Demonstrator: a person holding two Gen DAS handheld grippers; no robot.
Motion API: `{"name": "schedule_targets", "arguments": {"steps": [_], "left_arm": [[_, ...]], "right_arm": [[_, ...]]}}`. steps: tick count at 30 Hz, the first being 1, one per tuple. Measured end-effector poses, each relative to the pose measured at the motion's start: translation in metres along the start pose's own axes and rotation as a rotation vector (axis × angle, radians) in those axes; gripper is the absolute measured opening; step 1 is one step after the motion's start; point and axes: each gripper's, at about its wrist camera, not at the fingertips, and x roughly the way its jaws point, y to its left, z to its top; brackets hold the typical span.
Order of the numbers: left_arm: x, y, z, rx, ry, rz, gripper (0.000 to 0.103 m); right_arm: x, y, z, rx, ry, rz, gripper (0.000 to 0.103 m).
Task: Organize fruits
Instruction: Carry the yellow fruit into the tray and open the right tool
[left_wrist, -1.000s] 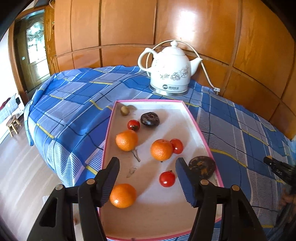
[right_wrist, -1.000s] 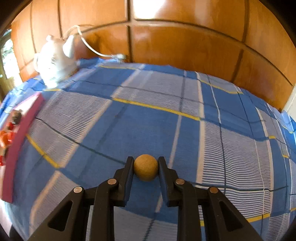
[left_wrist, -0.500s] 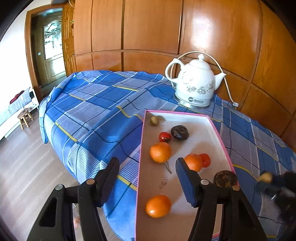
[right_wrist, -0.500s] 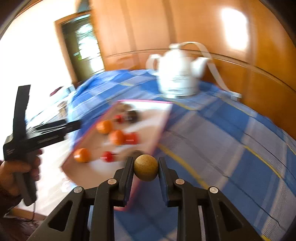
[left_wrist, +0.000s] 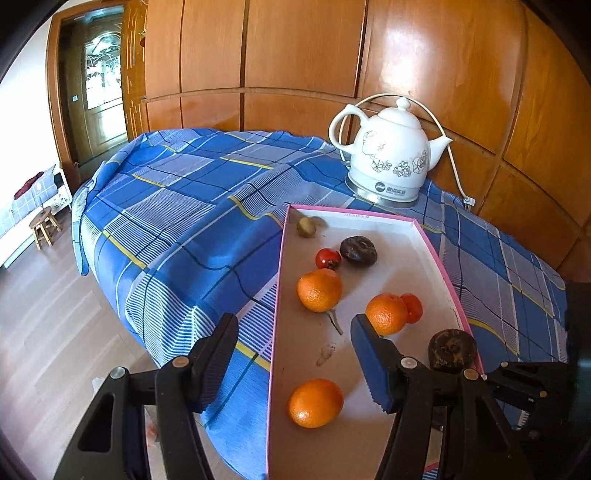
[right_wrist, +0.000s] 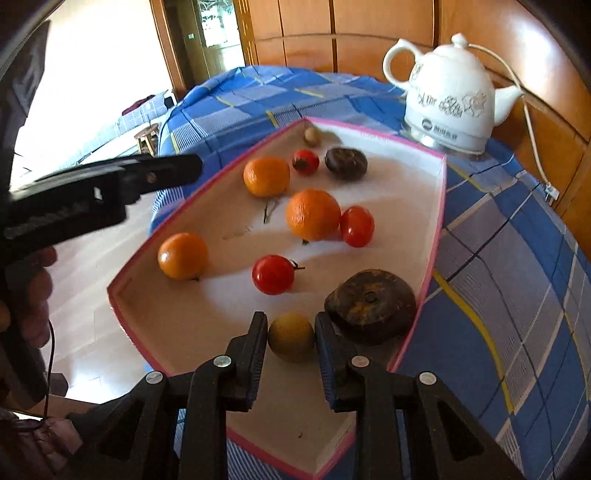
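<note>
Bed: we see a blue plaid cover (left_wrist: 192, 206) over it, wood-panel wall behind.
Tray: pink-rimmed, white inside (right_wrist: 437, 206), lying on the cover nr the bed edge.
Kettle: white w/ flower print (left_wrist: 389, 155), on its base just past the tray's far end, cord trailing to the wall.
L gripper: (left_wrist: 291, 360) about half open, nothing btwn the jaws; we hold it over the tray's near-left edge, one finger above the cover, the other above the tray. In the right wrist view its black body reaches in from the left, in a hand (right_wrist: 31, 295).
R gripper: (right_wrist: 290, 341) closed on a small tan round fruit (right_wrist: 291, 341), pads pressing both sides; we hold it over the tray's near-right part, just beside a dark wrinkled fruit (right_wrist: 371, 306).
Oranges: three in the tray, near-left (right_wrist: 183, 255), mid (right_wrist: 313, 215), far-left (right_wrist: 266, 176).
Tomatoes: three, one near (right_wrist: 273, 274), one touching the mid orange (right_wrist: 356, 226), one far (right_wrist: 305, 161).
Other dark fruit: (right_wrist: 346, 163) far end, beside the far tomato.
Small tan fruit no. 2: (right_wrist: 312, 136) in the tray's far corner.
</note>
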Motion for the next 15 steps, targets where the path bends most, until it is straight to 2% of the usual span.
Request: {"name": "schedule_targets", "arguments": {"steps": [5, 10, 15], "left_arm": [[-0.001, 0.002, 0.001, -0.009, -0.006, 0.003, 0.067], [-0.001, -0.001, 0.000, -0.004, -0.004, 0.002, 0.068], [-0.007, -0.005, 0.001, 0.003, -0.025, 0.003, 0.072]], "right_arm": [[-0.011, 0.004, -0.009, 0.000, -0.010, 0.013, 0.027], [-0.009, 0.012, -0.010, -0.053, -0.016, -0.054, 0.025], [-0.003, 0.005, -0.002, -0.028, -0.047, -0.090, 0.025]]}}
